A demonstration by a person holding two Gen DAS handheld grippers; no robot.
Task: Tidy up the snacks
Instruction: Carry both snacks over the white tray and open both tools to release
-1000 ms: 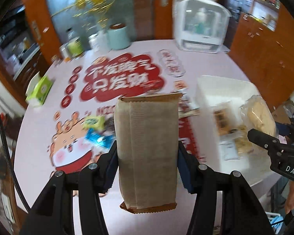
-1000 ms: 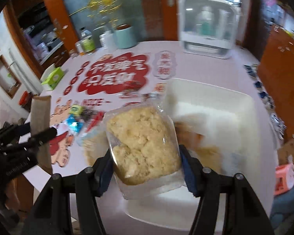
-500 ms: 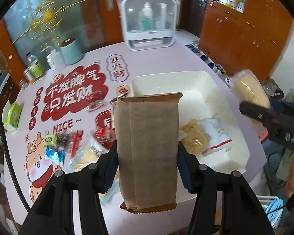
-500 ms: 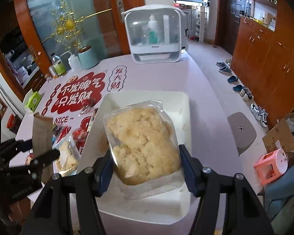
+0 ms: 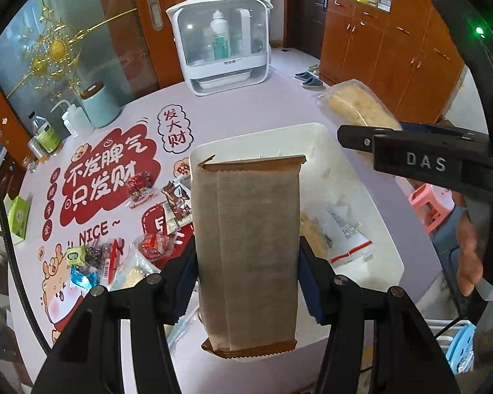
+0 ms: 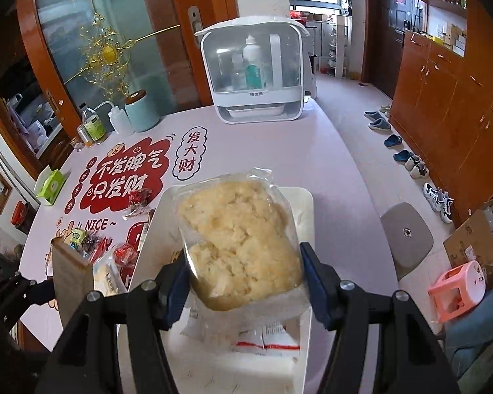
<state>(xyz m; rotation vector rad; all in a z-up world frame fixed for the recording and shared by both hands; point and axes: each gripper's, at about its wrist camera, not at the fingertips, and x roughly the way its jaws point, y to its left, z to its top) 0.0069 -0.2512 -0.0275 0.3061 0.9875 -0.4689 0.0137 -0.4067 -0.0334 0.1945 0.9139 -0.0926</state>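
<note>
While both grippers hang over the round table [image 5: 272,105], each one has a snack squeezed between its two fingers. Low in the middle of the left wrist view, the left gripper [image 5: 248,274] is closed tight on a brown paper packet [image 5: 248,249], which stands straight up and hides part of the white tray [image 5: 256,146] behind it. Low in the middle of the right wrist view, the right gripper [image 6: 245,274] is closed tight on a clear bag of pale yellow crumbly snack [image 6: 240,239], held up above the white tray. Down inside the tray lies a white packet with a red stripe [image 5: 345,236], and it shows at the bottom middle of the right wrist view too. On the left of the left wrist view, small wrapped sweets [image 5: 108,256] lie in a loose bunch on the table, just beside the tray, on top of a red and white picture mat [image 5: 105,170]. At the top middle stands a white box with a see-through front [image 5: 223,39] and bottles inside. At the upper left stand a pale green jar [image 5: 100,105] and a squeeze bottle [image 5: 72,123], close together. A green box [image 5: 18,216] sits at the far left edge of the table
</note>
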